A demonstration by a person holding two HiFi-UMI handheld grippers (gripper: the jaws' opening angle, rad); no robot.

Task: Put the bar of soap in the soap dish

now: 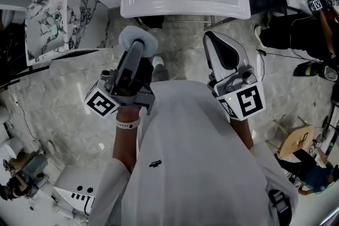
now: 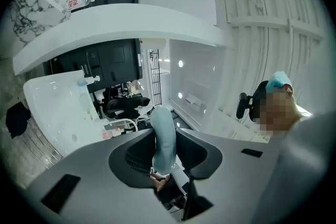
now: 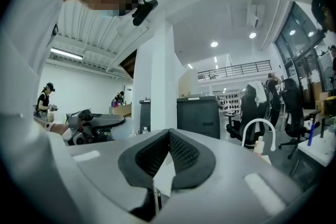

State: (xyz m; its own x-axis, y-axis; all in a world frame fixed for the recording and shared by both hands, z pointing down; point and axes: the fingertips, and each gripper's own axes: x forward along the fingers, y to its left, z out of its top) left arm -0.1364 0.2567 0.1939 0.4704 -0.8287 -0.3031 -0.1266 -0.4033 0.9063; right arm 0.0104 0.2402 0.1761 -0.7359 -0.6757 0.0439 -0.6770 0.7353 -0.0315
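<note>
Looking steeply down in the head view: white sink point(image 1: 180, 8) at 12 o'clock, grey-veined marble floor point(image 1: 63, 92) spreading out at 9 o'clock and below the basin. Left claw point(image 1: 139, 49) sits at 11 o'clock of frame, aimed toward the sink's near rim and short of it, not over the basin. It carries the bar of soap point(image 1: 132, 37): pale blue, oval, its rounded end sticking out past the claw tips. The left gripper view agrees. The bar stands on edge between the two dark pads, both pressed against its broad faces, and the jaws are kept part-way apart by its thickness. Right claw point(image 1: 213, 39) is at 1 o'clock, roughly level with the left one and well apart from it, also short of the sink rim. The right gripper view shows its jaw tips meeting in a closed V with nothing between them. A white wristband point(image 1: 127, 125) is on the left wrist, and a white shirt point(image 1: 196, 166) fills 6 o'clock. In the left gripper view a small pink item point(image 2: 107, 134) lies on the sink top at 8 o'clock from the soap, well apart from it. It is possibly the soap dish, but too small and soft to be sure.
</note>
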